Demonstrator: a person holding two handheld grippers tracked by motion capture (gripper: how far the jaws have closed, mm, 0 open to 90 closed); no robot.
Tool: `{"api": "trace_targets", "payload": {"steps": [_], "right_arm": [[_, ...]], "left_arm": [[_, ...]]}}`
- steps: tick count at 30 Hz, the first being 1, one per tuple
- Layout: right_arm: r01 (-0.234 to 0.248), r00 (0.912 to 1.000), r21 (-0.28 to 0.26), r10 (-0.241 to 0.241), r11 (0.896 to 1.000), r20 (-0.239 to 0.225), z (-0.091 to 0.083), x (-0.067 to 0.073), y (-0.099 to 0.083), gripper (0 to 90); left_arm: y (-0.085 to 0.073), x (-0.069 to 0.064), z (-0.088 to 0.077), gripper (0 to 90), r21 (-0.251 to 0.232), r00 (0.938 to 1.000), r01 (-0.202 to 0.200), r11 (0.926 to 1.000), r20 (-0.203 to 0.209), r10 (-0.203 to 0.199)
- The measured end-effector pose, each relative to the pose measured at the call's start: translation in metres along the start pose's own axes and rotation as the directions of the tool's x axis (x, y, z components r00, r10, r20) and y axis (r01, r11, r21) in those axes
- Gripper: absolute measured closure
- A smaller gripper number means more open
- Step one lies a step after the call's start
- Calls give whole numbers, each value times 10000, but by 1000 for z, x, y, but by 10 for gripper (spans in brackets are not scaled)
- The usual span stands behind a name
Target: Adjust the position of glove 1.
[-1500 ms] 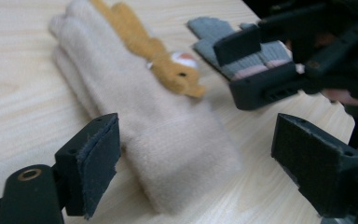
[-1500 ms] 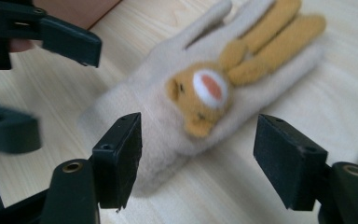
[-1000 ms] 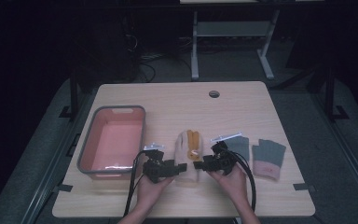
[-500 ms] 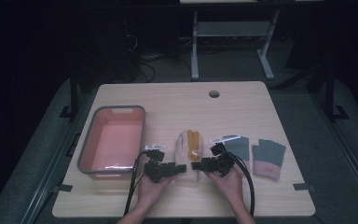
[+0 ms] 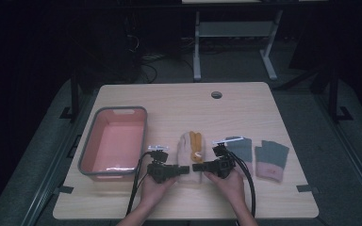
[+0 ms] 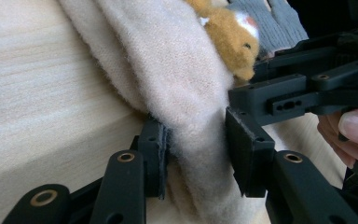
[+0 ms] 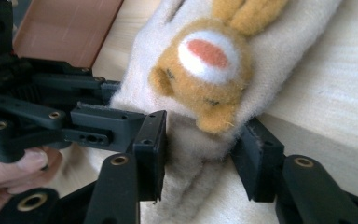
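Note:
A cream fleecy mitten [image 5: 184, 146] with an orange plush animal head [image 7: 209, 74] sewn on lies lengthwise at the table's middle. My left gripper [image 5: 185, 170] comes at its near end from the left. In the left gripper view, this gripper [image 6: 196, 158] has just been closing its jaws, and both pads press the cream fabric [image 6: 186, 93]. My right gripper [image 5: 195, 167] meets it from the right. In the right gripper view, this gripper [image 7: 200, 149] has also been closing its jaws, and they pinch the fabric just below the plush head. The two grippers almost touch tip to tip.
A pink tray with a grey rim [image 5: 87, 150] stands at the left, with nothing in it. Two grey fingerless gloves with pink cuffs [image 5: 240, 148] [image 5: 271, 157] lie to the right of the mitten. A cable hole [image 5: 216, 94] sits near the far edge.
Both hands have drawn inward to the mitten's near end. Each gripper's jaws have narrowed around the cream fabric.

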State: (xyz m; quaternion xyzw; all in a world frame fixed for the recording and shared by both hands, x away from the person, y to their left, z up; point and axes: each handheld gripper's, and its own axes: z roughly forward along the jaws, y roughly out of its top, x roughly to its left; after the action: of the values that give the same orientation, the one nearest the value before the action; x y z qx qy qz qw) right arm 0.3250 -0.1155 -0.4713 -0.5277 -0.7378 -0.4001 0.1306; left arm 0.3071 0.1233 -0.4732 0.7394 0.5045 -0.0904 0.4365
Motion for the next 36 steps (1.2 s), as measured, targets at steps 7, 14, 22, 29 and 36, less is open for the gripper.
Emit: {"api": "trace_targets", "payload": {"steps": [7,14,22,29,36], "right_arm": [[-532,9981,-160,527,9985,-329,3,-4,0,610],[-839,9951,-158,830,9963,-533,5,-7,2,677],[-714,9956,-387,688,9967,-632,3,-8,3,780],[-532,9965,-387,505,9978,-666,-3,-5,7,796],[-305,9974,-542,269,9981,-662,-14,5,11,802]], "left_arm": [[1,2,3,619,3,9997,170,9999,176,-170],[2,3,5,640,-39,9987,377,9993,331,-375],[3,6,4,680,-163,9935,929,9955,681,-916],[7,5,1,688,-364,9901,1034,9940,988,-994],[12,-1,-6,690,-569,9892,856,9947,1239,-780]]}}
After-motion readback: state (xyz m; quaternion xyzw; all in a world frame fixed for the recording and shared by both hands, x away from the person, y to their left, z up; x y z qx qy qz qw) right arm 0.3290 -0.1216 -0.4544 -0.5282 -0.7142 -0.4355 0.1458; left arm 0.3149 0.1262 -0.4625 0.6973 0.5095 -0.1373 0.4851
